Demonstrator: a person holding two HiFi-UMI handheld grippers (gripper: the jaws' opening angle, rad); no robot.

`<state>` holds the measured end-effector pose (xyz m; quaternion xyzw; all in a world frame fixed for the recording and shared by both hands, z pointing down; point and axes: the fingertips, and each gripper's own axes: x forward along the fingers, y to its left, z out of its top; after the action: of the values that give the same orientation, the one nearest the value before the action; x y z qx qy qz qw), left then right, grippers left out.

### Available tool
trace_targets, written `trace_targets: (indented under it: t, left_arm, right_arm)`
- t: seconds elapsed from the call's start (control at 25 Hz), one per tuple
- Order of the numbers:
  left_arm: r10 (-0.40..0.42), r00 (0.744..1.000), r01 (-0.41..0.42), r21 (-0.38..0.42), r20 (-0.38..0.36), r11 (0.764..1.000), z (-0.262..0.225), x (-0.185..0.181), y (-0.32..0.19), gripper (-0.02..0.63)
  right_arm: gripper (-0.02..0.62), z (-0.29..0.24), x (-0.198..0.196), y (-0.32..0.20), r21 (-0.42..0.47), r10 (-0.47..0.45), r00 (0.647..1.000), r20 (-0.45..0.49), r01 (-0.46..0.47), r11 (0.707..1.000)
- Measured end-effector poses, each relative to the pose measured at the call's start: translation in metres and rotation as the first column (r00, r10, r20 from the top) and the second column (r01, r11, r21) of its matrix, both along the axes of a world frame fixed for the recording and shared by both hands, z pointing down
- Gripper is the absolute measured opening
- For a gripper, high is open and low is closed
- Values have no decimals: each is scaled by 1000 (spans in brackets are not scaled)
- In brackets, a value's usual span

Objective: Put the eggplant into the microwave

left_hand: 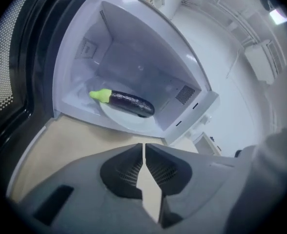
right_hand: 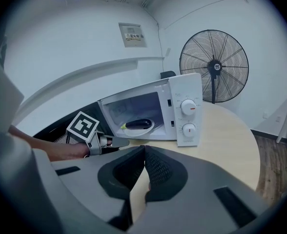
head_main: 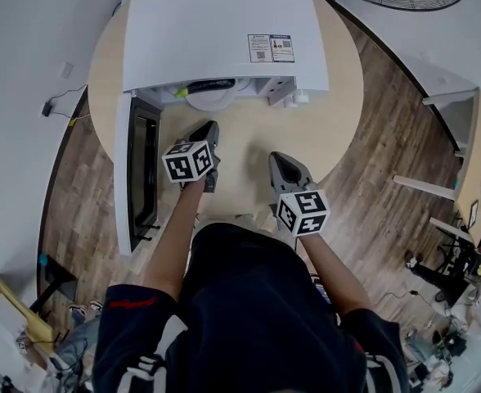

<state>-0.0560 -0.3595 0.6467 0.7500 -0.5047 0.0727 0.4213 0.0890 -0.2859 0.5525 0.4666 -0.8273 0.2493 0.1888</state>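
The dark purple eggplant [left_hand: 129,103] with a yellow-green stem lies on the white turntable plate inside the open white microwave [left_hand: 182,62]. It also shows in the right gripper view, eggplant [right_hand: 137,124] inside the microwave [right_hand: 180,113]. My left gripper [left_hand: 143,146] hovers over the table in front of the cavity, shut and empty, jaw tips touching. My right gripper [right_hand: 144,149] is also shut with nothing in it, further back from the microwave. From above, the left gripper [head_main: 210,129] and the right gripper [head_main: 283,164] sit side by side before the microwave [head_main: 224,31].
The microwave door [head_main: 138,170] stands swung open at the left, its dark window [left_hand: 7,72] close beside my left gripper. The round wooden table [head_main: 339,97] holds the oven. A large black floor fan [right_hand: 213,66] stands behind the table at the right.
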Motion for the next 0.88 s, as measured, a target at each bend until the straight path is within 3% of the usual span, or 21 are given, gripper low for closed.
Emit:
trace_targets:
  t: [0.2,0.88]
  left_arm:
    - [5,998,-5,-1,69,1000,3,0,-8,31]
    - [-8,998,8,-8,56,1000,4,-7,-42,29]
  right_arm:
    - [12,4,-1,0,-16,11,1000,11,-11,1000]
    - [12,12,-3,-10,-45,26,1000,12,-26,999]
